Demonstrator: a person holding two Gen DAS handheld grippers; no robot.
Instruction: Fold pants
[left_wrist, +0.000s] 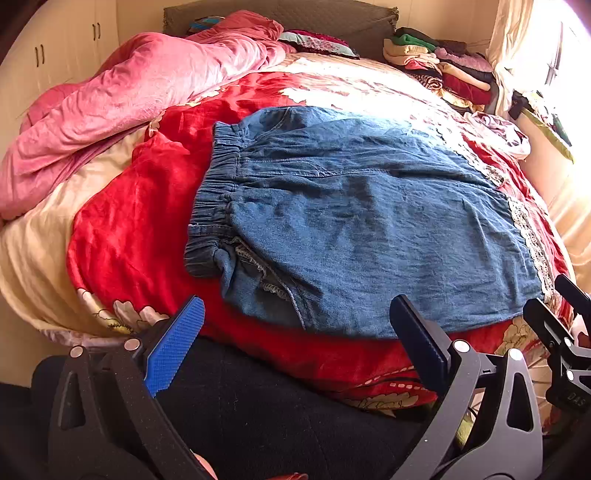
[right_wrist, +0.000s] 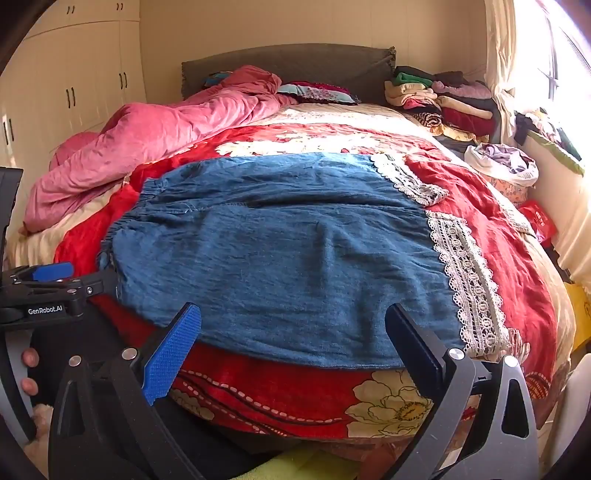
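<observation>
Denim pants (left_wrist: 362, 221) lie spread flat across the red floral blanket (left_wrist: 122, 236) on the bed, laid crosswise, presumably so that both ends can be reached from the near edge. In the left wrist view, the elastic waistband (left_wrist: 218, 181) sits to the left, with a bit of inside-out seam showing at the near corner, and the lace-trimmed hems (left_wrist: 532, 240) run off to the right. The left claw (left_wrist: 297, 332) hangs just short of the near edge of the denim with its fingers spread wide and nothing between them; it looks posed opposite the waistband half, a sensible place to take that end. The tip of the right claw (left_wrist: 554, 314) shows at the right border, near the hem corner. A rumpled pink quilt (left_wrist: 122, 107) is pushed to the far left and a pile of folded clothes (left_wrist: 443, 66) sits by the headboard, which leaves the middle of the bed as working room.

In the right wrist view, the pants (right_wrist: 280, 258) fill the middle, one leg on top of the other, so a lengthwise fold already seems made. The lace hems (right_wrist: 469, 284) lie on the right. The right claw (right_wrist: 293, 336) is likewise spread and empty, hovering at the near edge of the cloth toward the hem side. The left claw (right_wrist: 51, 273) shows at the left border, near the waistband. Judging by this, each claw is set to take one end.
</observation>
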